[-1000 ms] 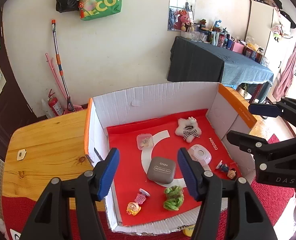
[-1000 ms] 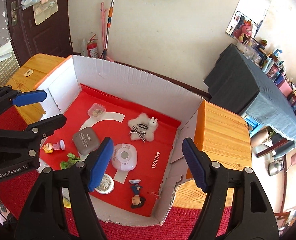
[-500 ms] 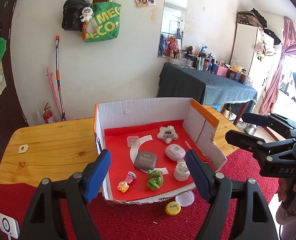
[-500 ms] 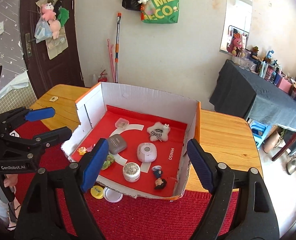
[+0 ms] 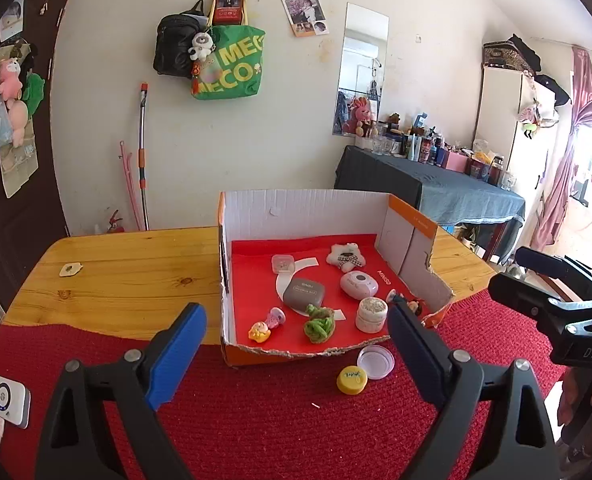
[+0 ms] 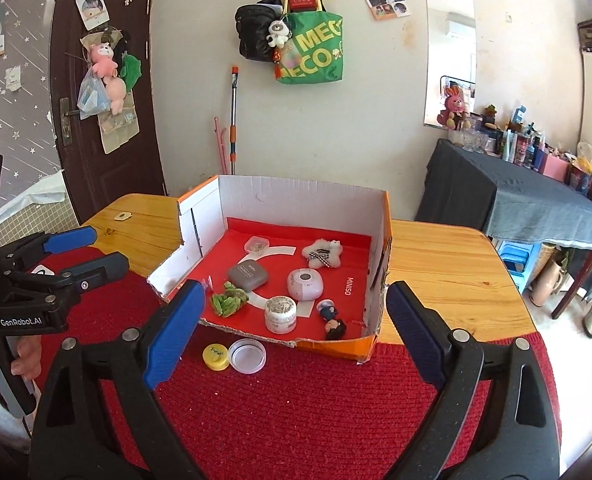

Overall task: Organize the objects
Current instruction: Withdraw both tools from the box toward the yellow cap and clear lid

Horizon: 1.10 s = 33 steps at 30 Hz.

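Note:
A cardboard box [image 5: 304,210] [image 6: 296,196] with a red floor stands on the wooden table. Inside lie a grey case [image 5: 303,293] [image 6: 248,274], a pink-white gadget [image 5: 359,284] [image 6: 305,284], a white plush star [image 5: 346,256] [image 6: 322,254], a green tangle [image 5: 319,323] [image 6: 228,298], a small white jar [image 5: 371,314] [image 6: 281,314], a clear tub [image 5: 283,263] and small figurines [image 5: 266,324] [image 6: 332,320]. A yellow cap [image 5: 351,379] [image 6: 216,357] and a clear lid [image 5: 375,362] [image 6: 248,356] lie on the red mat in front. My left gripper [image 5: 296,354] and right gripper [image 6: 292,338] are open, empty, held back from the box.
A red mat [image 5: 276,420] covers the table's near part. A white device [image 5: 8,400] with a cable lies at its left corner. A small tag [image 5: 70,269] lies on the bare wood. A dark-clothed side table [image 6: 516,200] with bottles stands to the right.
Both grippers have pulled back and up from over the box. The whole box, the red mat, the yellow cap and the clear lid have come into view. Both stay open.

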Each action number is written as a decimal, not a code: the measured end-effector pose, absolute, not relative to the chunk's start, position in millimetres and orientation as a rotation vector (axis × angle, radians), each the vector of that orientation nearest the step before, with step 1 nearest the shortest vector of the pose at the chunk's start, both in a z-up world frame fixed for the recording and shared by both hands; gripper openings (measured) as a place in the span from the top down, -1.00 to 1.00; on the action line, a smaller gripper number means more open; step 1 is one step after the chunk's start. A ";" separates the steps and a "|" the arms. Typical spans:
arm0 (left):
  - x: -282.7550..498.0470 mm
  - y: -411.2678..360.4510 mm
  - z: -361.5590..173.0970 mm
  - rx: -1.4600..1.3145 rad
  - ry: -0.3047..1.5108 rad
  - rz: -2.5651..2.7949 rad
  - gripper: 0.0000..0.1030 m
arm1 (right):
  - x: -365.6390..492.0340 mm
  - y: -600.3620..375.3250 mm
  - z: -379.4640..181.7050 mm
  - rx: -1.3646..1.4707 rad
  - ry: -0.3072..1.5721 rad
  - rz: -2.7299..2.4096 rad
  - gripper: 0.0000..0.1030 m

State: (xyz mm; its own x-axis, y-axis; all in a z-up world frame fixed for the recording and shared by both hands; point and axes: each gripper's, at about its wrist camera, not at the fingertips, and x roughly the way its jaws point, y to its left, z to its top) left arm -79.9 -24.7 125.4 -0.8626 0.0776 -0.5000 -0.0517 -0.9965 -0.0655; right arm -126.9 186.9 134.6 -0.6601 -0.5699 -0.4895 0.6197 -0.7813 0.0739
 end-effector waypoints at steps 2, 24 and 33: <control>-77.4 -23.0 119.2 -0.819 -0.087 2.947 -0.82 | -122.7 189.5 129.7 0.664 0.112 -2.380 -0.83; -89.6 -15.3 38.0 -1.148 -0.124 2.831 -0.89 | -127.7 184.6 53.5 0.876 0.117 -2.349 -0.89; -102.7 -10.5 25.0 -1.233 -0.107 2.781 -0.94 | -136.0 180.9 40.6 0.927 0.128 -2.330 -0.89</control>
